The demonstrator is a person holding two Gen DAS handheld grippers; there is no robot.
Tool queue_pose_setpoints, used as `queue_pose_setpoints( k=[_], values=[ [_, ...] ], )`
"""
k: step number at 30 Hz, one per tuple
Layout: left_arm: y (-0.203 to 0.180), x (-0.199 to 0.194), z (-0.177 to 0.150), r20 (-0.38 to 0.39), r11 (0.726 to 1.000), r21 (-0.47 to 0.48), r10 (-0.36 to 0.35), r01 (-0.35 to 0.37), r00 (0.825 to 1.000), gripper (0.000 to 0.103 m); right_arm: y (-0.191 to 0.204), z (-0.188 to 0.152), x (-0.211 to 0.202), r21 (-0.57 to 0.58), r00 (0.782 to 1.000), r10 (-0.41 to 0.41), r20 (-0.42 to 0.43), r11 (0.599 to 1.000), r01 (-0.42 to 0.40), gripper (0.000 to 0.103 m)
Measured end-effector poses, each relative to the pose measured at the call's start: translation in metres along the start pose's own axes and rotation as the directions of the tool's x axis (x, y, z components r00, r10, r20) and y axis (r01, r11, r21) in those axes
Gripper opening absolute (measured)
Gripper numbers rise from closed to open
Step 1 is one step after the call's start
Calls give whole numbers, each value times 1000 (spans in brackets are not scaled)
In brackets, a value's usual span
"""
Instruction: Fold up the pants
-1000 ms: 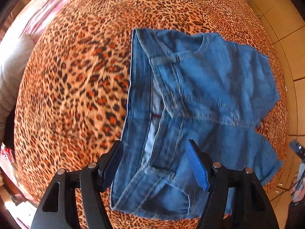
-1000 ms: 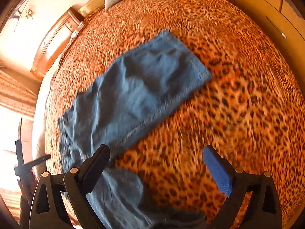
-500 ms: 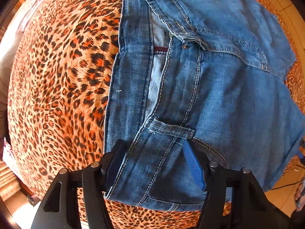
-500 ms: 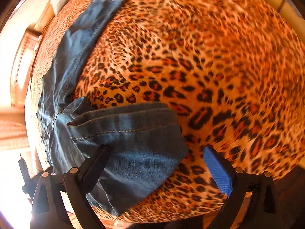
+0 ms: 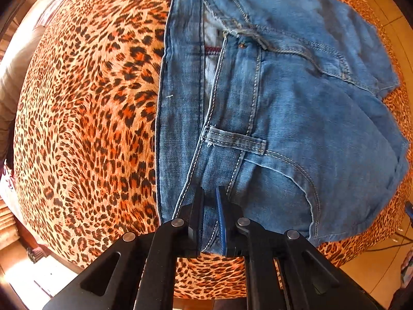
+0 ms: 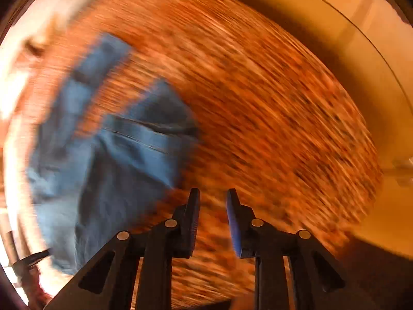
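Observation:
Blue denim pants [image 5: 284, 129] lie spread on a leopard-print bedspread [image 5: 90, 129], waistband end towards me. My left gripper [image 5: 209, 191] points down and is shut on the waistband near a belt loop; denim is pinched between its black pad and blue pad. The right wrist view is heavily motion-blurred. In it the pants [image 6: 116, 160] lie to the left, and my right gripper [image 6: 213, 192] hangs over bare bedspread [image 6: 258, 116] just right of the cloth. Its jaws are closing, with a narrow gap left and nothing between them.
The bed's near edge runs below my left gripper, with tiled floor [image 5: 374, 271] and a cable to the right. A pale pillow [image 5: 10, 77] lies at the far left. A wooden panel [image 6: 361, 51] borders the bed in the right wrist view.
My left gripper came down onto the waistband and shut on it. My right gripper swept sideways off the pant leg, rolled, and its jaws narrowed from wide open.

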State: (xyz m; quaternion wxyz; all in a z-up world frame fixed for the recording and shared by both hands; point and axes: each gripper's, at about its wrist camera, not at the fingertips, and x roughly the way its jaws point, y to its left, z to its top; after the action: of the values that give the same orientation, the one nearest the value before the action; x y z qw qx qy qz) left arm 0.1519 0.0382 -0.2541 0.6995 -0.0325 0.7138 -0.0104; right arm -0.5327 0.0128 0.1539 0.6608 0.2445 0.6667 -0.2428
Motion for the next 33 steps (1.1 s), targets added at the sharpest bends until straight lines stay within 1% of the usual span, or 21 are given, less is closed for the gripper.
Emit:
queue_pose_setpoints(
  k=[2, 4, 5, 6, 7, 10, 11, 14, 16, 17, 18, 20, 23, 24, 25, 26, 28, 29, 30, 31, 33],
  values=[
    [-2, -11, -1, 45, 1000, 15, -2, 1, 999, 15, -19, -5, -13, 96, 994, 103, 42, 990, -107, 24],
    [-3, -16, 3, 77, 1000, 2, 7, -7, 997, 28, -7, 0, -27, 93, 975, 203, 91, 973, -212, 32],
    [1, -16, 6, 87, 1000, -23, 0, 2, 996, 41, 4, 3, -31, 66, 965, 239, 104, 967, -247, 51],
    [2, -15, 8, 91, 998, -57, -15, 21, 996, 50, 19, 6, -31, 31, 958, 265, 108, 962, -270, 65],
    [4, -15, 11, 92, 995, -87, -32, 40, 995, 51, 39, 15, -31, -2, 957, 270, 104, 963, -271, 79],
    [6, -18, 18, 85, 988, -141, -52, 63, 995, 52, 90, 25, -11, -76, 971, 231, 65, 971, -226, 80],
    [7, -16, 19, 83, 986, -154, -46, 58, 995, 53, 106, 28, -1, -84, 983, 181, 43, 981, -177, 80],
    [13, -10, 12, 62, 988, -151, -9, 19, 998, 53, 139, 21, 23, -89, 999, 51, 9, 995, -50, 80],
    [2, -15, 17, 39, 991, -126, 46, -41, 998, 53, 153, 16, 29, -135, 999, -38, 30, 990, 41, 74],
    [-1, -5, 18, 17, 991, -111, 77, -74, 997, 48, 156, 14, 29, -181, 997, -63, 53, 981, 72, 48],
    [-5, 7, 20, -1, 992, -103, 78, -78, 997, 39, 152, 12, 28, -207, 997, -49, 51, 977, 59, 3],
    [-5, 15, 15, -12, 993, -92, 69, -69, 998, 38, 129, 6, 18, -182, 999, 27, 45, 983, -18, 3],
    [-7, 25, -1, 3, 995, -40, 92, -92, 996, 39, 67, -20, -15, -95, 985, 143, 98, 986, -134, 4],
    [-9, 34, -7, 2, 994, -22, 104, -103, 995, 41, 44, -32, -18, -65, 983, 163, 87, 985, -157, 5],
    [-11, 41, -13, 6, 994, -11, 107, -107, 994, 42, 24, -46, -10, -33, 987, 154, 57, 988, -152, 7],
    [-13, 44, -17, 24, 993, 0, 115, -115, 993, 42, 2, -60, 3, 8, 993, 122, -9, 993, -122, 11],
    [-18, 47, -23, 13, 992, 34, 125, -125, 992, 41, -35, -81, 15, 101, 996, 49, -80, 994, -41, 11],
    [-17, 47, -27, 13, 993, 42, 112, -113, 994, 39, -49, -88, 14, 154, 993, 78, -85, 986, -64, 13],
    [-15, 44, -29, 26, 994, 47, 95, -96, 995, 39, -63, -92, 8, 214, 991, 116, -68, 972, -99, 15],
    [-12, 40, -27, 42, 996, 48, 77, -79, 996, 39, -75, -92, -4, 263, 990, 139, -24, 956, -128, 16],
    [-2, 36, -19, 71, 999, 16, 41, -42, 997, 41, -80, -81, -25, 251, 983, 178, 50, 950, -185, 16]
  ],
)
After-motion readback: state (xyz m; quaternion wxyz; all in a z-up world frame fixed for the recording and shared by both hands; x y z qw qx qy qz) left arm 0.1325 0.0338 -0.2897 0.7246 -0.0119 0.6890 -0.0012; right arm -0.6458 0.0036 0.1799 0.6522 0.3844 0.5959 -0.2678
